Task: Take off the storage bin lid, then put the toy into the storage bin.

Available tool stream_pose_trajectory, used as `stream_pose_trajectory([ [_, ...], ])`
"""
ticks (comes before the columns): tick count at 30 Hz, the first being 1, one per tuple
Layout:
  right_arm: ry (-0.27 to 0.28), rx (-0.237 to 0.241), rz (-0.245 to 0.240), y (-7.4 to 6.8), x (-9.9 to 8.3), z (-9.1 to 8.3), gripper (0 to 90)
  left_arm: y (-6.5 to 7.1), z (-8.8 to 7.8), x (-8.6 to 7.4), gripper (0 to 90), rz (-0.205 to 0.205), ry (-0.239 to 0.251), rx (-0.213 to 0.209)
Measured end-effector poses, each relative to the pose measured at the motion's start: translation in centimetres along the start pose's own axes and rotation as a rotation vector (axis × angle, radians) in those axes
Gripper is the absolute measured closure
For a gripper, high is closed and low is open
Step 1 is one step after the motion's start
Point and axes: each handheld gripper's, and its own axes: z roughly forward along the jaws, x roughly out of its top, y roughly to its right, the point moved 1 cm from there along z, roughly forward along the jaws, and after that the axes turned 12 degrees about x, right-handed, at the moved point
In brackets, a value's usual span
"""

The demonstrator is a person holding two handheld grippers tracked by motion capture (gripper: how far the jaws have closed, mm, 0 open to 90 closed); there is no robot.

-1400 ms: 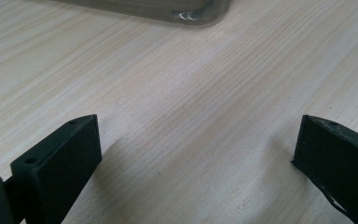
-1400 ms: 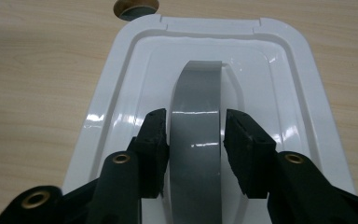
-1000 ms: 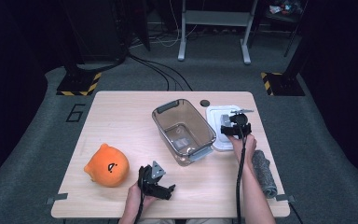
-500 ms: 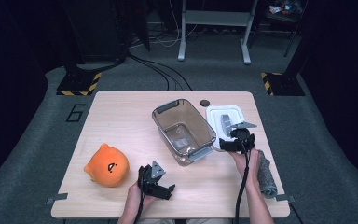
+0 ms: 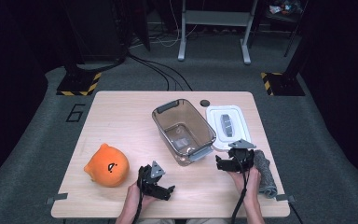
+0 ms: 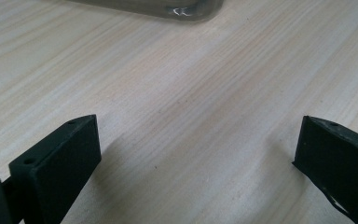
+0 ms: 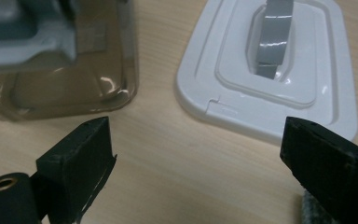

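Note:
My right gripper (image 5: 234,158) hovers low over the table just in front of the white lid (image 5: 227,125). Its jaws have just been opening and now stand wide with nothing but bare wood between them. In the right gripper view (image 7: 196,158) the lid (image 7: 270,70), with its grey handle (image 7: 275,37), lies flat ahead, and the clear container (image 7: 60,60) is to its left. My left gripper (image 5: 157,182) rests near the table's front edge, open, with bare table between its jaws (image 6: 196,154). The clear container (image 5: 184,130) stands uncovered at the table's middle.
An orange plush toy (image 5: 107,165) sits at the front left. A rolled grey cloth (image 5: 264,170) lies by the right edge, beside my right hand. A small black disc (image 5: 204,102) is behind the container. The container's edge (image 6: 168,9) shows ahead of the left gripper.
My right gripper has drawn back from over the white lid toward the table's near edge, and its jaws stand wider. The lid stays where it lay. The left gripper has not moved.

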Motion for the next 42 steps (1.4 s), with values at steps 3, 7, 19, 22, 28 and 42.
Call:
stream_pose_trajectory([
  [3, -0.005, 0.021, -0.013, -0.8, -1.1, 0.2, 7.8, -0.1, -0.6, 0.1, 0.0, -0.001, 0.003, 0.003],
  [7, -0.017, 0.039, -0.026, -1.8, -2.3, 0.6, 7.6, -0.2, -1.5, 0.3, 0.0, -0.003, 0.029, 0.004],
  [19, -0.043, 0.096, -0.029, -3.0, -4.4, 1.6, 5.4, -2.1, -5.4, 1.0, 0.0, -0.04, 0.091, 0.03],
  [22, -0.054, 0.115, -0.024, -3.0, -4.6, 1.8, 4.0, -3.2, -7.0, 1.2, 0.0, -0.061, 0.114, 0.047],
  [28, -0.076, 0.126, -0.039, -3.0, -4.9, 2.6, 1.3, -5.4, -9.8, 1.3, 0.1, -0.043, 0.129, 0.128],
  [42, -0.064, 0.171, -0.072, -2.2, -5.5, 3.2, 0.0, -12.5, -12.9, -1.7, 0.1, -0.207, 0.138, 0.261],
])
